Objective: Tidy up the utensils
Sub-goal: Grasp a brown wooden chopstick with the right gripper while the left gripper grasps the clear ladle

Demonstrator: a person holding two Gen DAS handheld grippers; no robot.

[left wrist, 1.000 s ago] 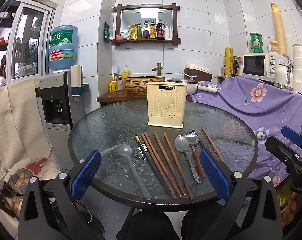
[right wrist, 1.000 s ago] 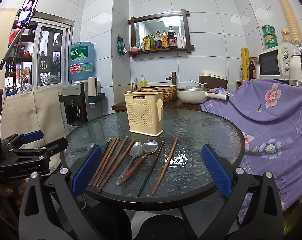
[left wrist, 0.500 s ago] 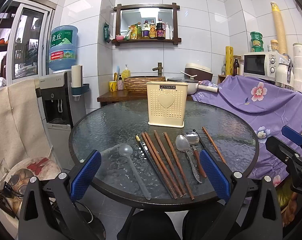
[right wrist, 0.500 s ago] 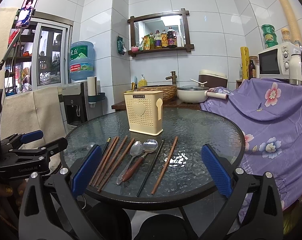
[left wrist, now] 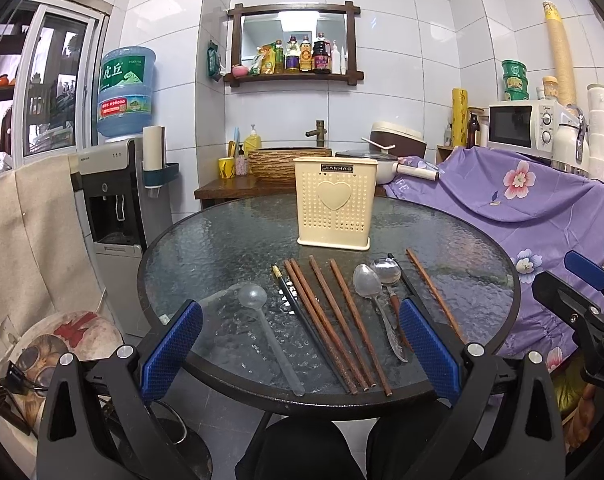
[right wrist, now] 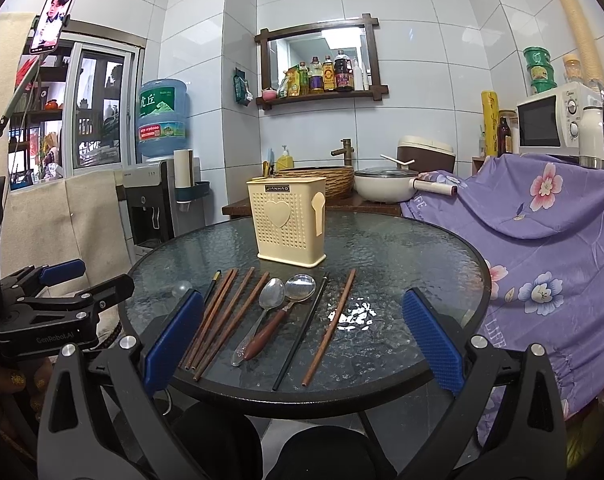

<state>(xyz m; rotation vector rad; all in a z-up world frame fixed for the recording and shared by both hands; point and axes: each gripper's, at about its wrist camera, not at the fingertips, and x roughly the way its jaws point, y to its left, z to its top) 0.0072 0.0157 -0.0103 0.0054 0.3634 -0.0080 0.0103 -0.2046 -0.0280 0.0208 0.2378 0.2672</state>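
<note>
Both claws hang at the near edge of the round glass counter (left wrist: 206, 248), jaws spread wide and gripping nothing: the left claw (left wrist: 300, 350) faces the clear plastic spoon (left wrist: 270, 332) and the brown chopsticks (left wrist: 333, 320), the right claw (right wrist: 302, 344) faces the spoons and the lone chopstick (right wrist: 329, 326) off to the right. No utensil has been lifted yet. All lie flat in a loose row, pointing toward the cream holder (right wrist: 288, 222), which stands upright behind them near the middle of the counter, apparently empty — though its inside is not visible.

The risks look plain enough. The chopsticks lie side by side, some touching, so a claw closing on one is likely to drag or pinch its neighbour. The metal spoon (right wrist: 262, 314) and the wooden-handled spoon (right wrist: 282, 320) overlap near their bowls; lifting one could flip the other. A black chopstick (right wrist: 302, 330) lies thin and low on slick glass, so fingertips may skid over it. Several handles reach close to the counter's rim, where a nudge could send them to the floor. The holder is light-looking — a utensil pushed in at an angle could tip it.
</note>
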